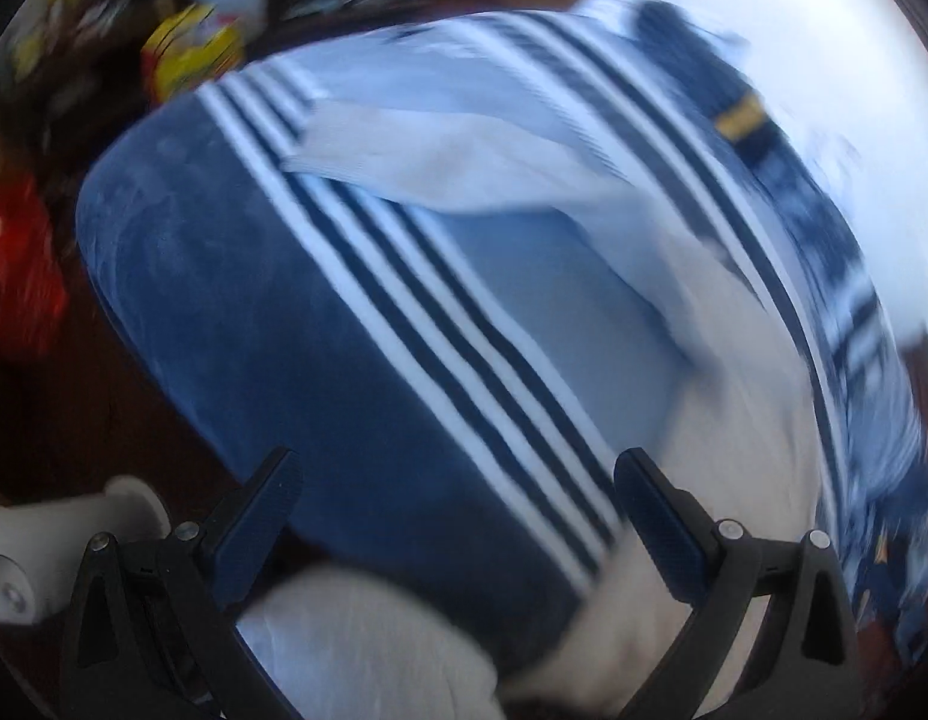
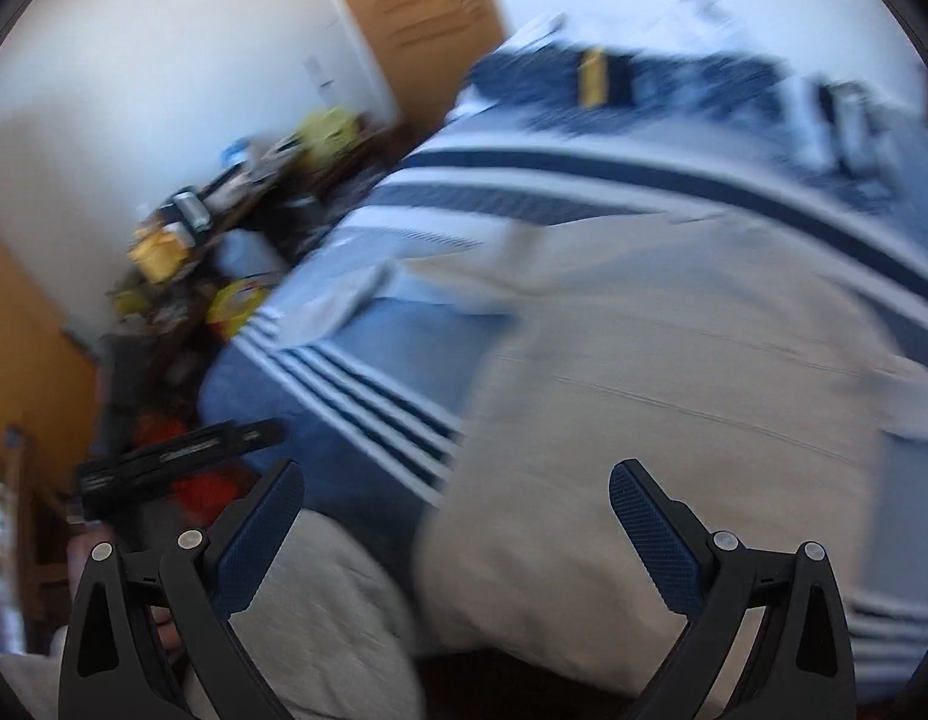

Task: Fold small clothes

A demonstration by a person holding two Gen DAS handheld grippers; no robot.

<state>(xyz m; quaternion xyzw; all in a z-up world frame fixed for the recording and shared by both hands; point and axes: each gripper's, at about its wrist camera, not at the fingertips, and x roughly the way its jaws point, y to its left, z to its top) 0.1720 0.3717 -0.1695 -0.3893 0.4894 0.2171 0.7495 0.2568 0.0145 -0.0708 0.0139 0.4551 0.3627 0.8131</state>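
Both views were smeared by motion blur, so fine detail was lost. Your left gripper had its black fingers with blue textured pads spread wide, released and holding nothing, above the blue blanket with navy and white stripes that covered the bed. Your right gripper was likewise wide open and empty, its pads apart over the pale beige cloth garment.

That garment lay spread on the striped blanket, taking up most of the right wrist view; in the left wrist view it showed as a pale flap across the light blue band and as a pale fold near the lower edge between the fingers. You were touching it with neither gripper, as far as the blur allowed me to tell.

A dark blue patterned cloth with a yellow patch lay beyond it. To the left stood a cluttered dark surface with yellow packets, white walls and a wooden door.
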